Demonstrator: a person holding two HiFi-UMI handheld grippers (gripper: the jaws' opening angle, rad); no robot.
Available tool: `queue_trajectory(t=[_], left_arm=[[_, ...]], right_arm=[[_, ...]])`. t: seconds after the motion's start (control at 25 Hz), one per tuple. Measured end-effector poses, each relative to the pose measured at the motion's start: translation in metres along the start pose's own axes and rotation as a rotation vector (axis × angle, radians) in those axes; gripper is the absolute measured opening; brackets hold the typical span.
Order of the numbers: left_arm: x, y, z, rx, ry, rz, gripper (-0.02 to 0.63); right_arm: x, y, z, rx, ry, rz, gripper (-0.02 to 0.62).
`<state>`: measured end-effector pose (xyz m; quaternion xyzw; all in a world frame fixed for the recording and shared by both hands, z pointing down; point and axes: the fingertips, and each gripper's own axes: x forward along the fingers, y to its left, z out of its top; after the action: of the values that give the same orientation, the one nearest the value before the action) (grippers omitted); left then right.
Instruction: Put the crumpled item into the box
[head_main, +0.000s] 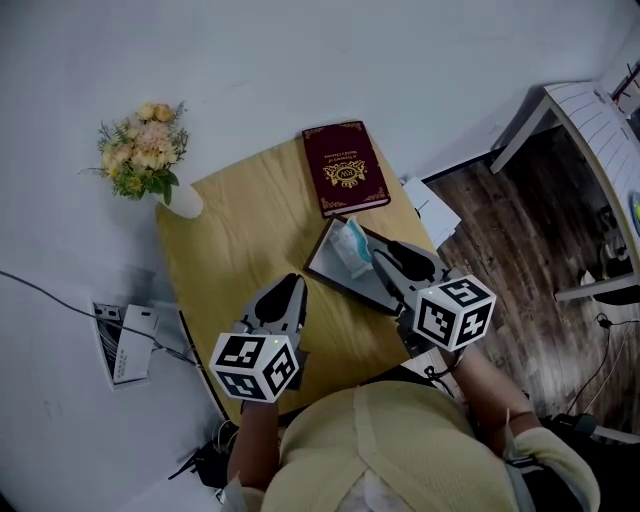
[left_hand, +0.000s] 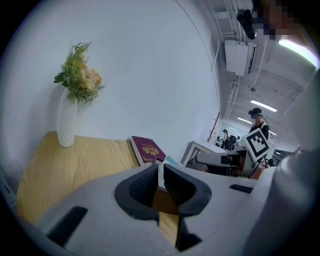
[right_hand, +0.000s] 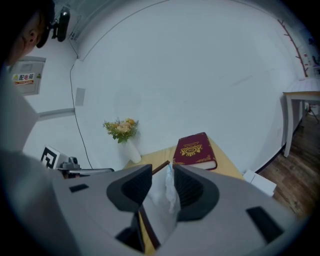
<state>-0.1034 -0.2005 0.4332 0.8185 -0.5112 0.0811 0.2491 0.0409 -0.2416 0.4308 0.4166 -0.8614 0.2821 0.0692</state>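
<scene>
The crumpled item (head_main: 351, 246), a pale bluish-white wad, lies in the shallow dark-rimmed box (head_main: 340, 283) on the wooden table (head_main: 230, 230). My right gripper (head_main: 390, 252) hangs just above the box's right side, jaws spread wide. In the right gripper view the crumpled item (right_hand: 170, 187) shows in the gap of the right gripper (right_hand: 162, 189), lying on the box (right_hand: 154, 212), and neither pad presses on it. My left gripper (head_main: 287, 287) hovers over the table left of the box. In the left gripper view the left gripper (left_hand: 161, 182) has its jaws nearly together with nothing between them.
A maroon book (head_main: 344, 167) lies at the table's far edge behind the box. A white vase of flowers (head_main: 150, 160) stands at the far left corner. White papers (head_main: 430, 205) lie on the floor right of the table, and a white desk (head_main: 590, 120) stands further right.
</scene>
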Motion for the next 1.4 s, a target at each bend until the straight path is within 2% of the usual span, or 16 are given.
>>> queue_trajectory(t=[0.44,1.04,1.4], left_arm=[[-0.010,-0.013,-0.005,0.018,0.000,-0.052,0.051],[-0.017,-0.033,-0.016,0.042,0.019,-0.112,0.051],[-0.024,-0.039,-0.023,0.051,0.025,-0.120,0.051]], right_arm=[[-0.031,0.014,-0.011,-0.001,-0.030,-0.020,0.066],[-0.059,0.024,-0.034,-0.025,-0.023,-0.060,0.040],[-0.070,0.028,-0.048,0.005,-0.007,-0.073,0.032]])
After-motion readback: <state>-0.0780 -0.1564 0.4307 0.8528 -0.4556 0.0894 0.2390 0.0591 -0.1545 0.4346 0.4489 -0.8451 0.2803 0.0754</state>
